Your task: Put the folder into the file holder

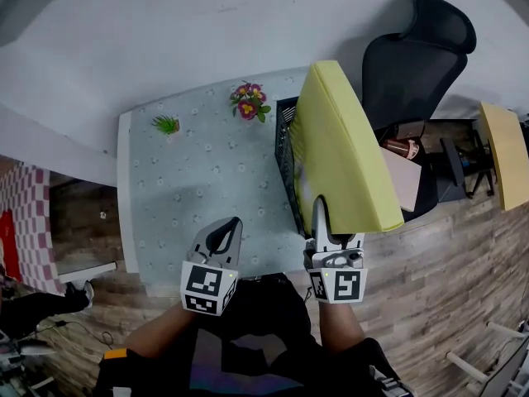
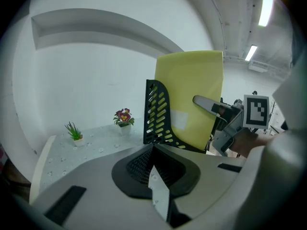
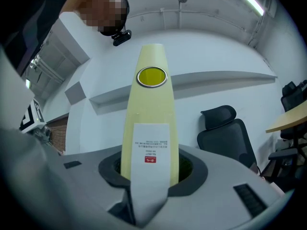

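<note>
1. While you hold it up at the right edge of the table (image 1: 190, 180), the yellow folder (image 1: 339, 147) is the biggest thing in play. It leans over the black file holder (image 1: 286, 151), its lower end apparently behind the holder's slotted wall (image 2: 156, 114). Whether it touches the bottom, you cannot tell.
2. Expect the folder to handle as a stiff board box with a wide spine. It won't bend, it is probably light if empty, and its smooth covers could slip. The spine is the sound place to hold it, and that is where you have it.
3. The file holder looks light and stands close to the table's edge, so a hard push from the folder could shift it.
4. Your right gripper (image 3: 149, 176) has its jaws clamped on the spine — right over the label.
5. Your left gripper (image 2: 156, 176) has its jaws together on nothing and hangs near the table's front edge, free to steady the holder.
6. The white label (image 3: 149, 152) bears a small red mark and fine print too small to read. A round finger hole (image 3: 151, 77) sits higher on the spine.
</note>
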